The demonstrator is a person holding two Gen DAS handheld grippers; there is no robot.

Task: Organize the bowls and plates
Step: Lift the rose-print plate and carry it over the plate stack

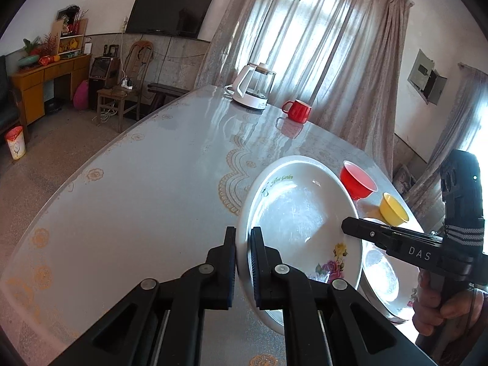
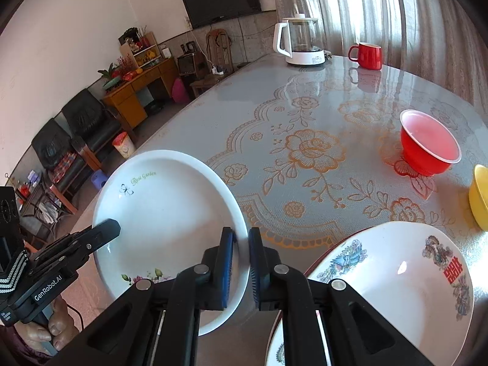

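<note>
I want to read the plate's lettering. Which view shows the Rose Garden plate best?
The right wrist view: the Rose Garden plate faces the camera, its lettering sharp. The left wrist view shows it tilted and glaring.

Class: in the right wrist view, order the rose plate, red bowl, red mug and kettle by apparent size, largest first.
1. rose plate, nearest the camera
2. red bowl
3. kettle
4. red mug

Distance shrinks the kettle and mug.

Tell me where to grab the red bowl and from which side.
Take the red bowl by its thin rim, one jaw inside and one outside, coming from above. It stands upright and open, apart from the yellow bowl, and its wall tapers to a narrow foot.
</note>
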